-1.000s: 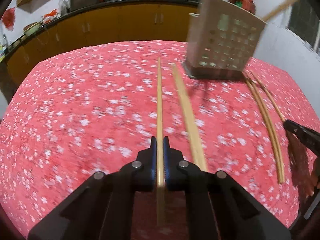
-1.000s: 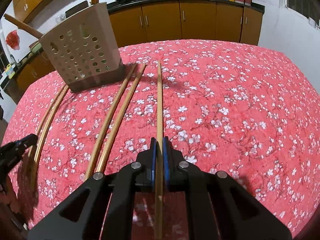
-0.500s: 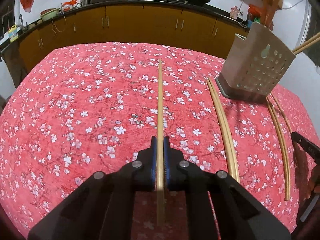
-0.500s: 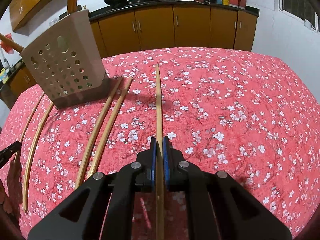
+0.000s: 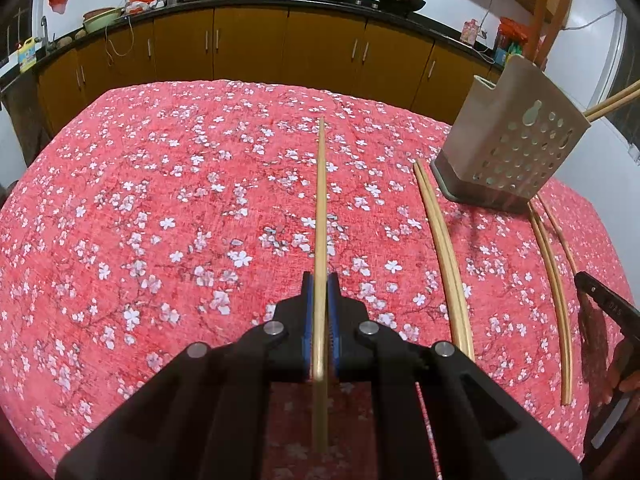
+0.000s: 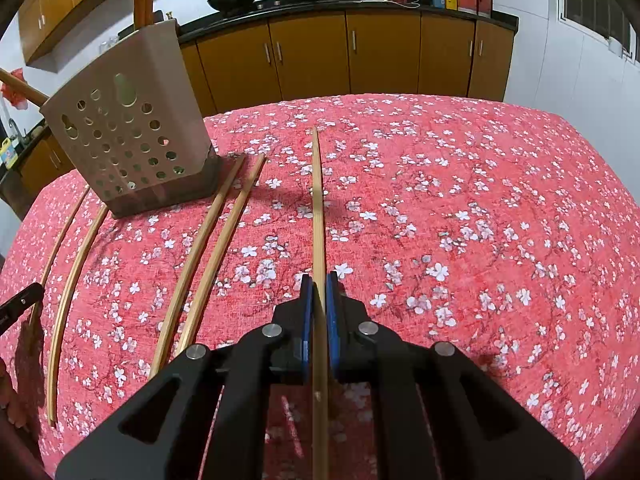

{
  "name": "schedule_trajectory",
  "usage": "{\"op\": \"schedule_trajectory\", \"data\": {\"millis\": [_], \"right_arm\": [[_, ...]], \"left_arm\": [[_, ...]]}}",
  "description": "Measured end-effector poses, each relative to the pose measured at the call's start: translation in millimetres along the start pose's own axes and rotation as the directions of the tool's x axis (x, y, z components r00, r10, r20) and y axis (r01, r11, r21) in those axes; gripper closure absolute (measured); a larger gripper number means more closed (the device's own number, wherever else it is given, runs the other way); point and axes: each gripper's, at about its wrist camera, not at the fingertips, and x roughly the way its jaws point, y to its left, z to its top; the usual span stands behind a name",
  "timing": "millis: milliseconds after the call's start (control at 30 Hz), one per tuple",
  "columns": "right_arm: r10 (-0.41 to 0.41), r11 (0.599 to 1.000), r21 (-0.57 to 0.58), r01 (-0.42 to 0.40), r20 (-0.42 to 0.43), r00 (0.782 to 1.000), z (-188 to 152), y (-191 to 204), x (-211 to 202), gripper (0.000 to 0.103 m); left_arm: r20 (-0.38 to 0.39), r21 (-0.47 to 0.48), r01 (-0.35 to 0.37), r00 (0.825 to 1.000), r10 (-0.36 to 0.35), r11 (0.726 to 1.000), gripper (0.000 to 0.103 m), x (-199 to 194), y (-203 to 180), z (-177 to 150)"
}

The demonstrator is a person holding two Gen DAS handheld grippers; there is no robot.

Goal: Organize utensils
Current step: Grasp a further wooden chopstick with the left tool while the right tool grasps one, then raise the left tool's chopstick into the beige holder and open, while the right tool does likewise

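**One chopstick pinched per gripper**

Left gripper (image 5: 320, 280) clamped on a chopstick (image 5: 321, 208), right gripper (image 6: 319, 280) clamped on another chopstick (image 6: 318, 208), both poking out over the table (image 6: 500, 220). Perforated holder (image 6: 128, 136) toward the far edge, loose chopstick pairs (image 6: 204, 256) beside it. Only visible from left wrist: sink-side counter (image 5: 60, 44). Only from right: window (image 6: 596, 0).

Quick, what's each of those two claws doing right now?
Left gripper: shut on a chopstick.
Right gripper: shut on another chopstick.

Red tablecloth (image 5: 160, 200) with white blossoms; tan chopsticks (image 5: 444, 256); beige holder (image 5: 516, 148); orange-brown cabinets (image 5: 248, 44).
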Motion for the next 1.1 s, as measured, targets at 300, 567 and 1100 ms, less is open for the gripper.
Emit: {"op": "schedule_trajectory", "data": {"millis": [300,567,1100], "right_arm": [[0.006,1.000,-0.002,-0.006,-0.001,1.000,-9.2,1.0,-8.2,0.094],[0.012,1.000,0.003,-0.012,0.000,1.000,-10.9,0.0,-11.6,0.095],[0.042,0.998,0.035,-0.053,0.261,0.965,28.5,-9.7,-95.3,0.096]], "left_arm": [[-0.002,0.037,-0.021,1.000,0.021,0.999,0.092,-4.6,-3.1,-5.1],[-0.002,0.055,-0.039,0.999,0.039,0.998,0.093,-9.2,-5.6,-9.7],[0.148,0.006,0.004,0.989,-0.005,1.000,0.095,-64.8,0.1,29.4]]}}
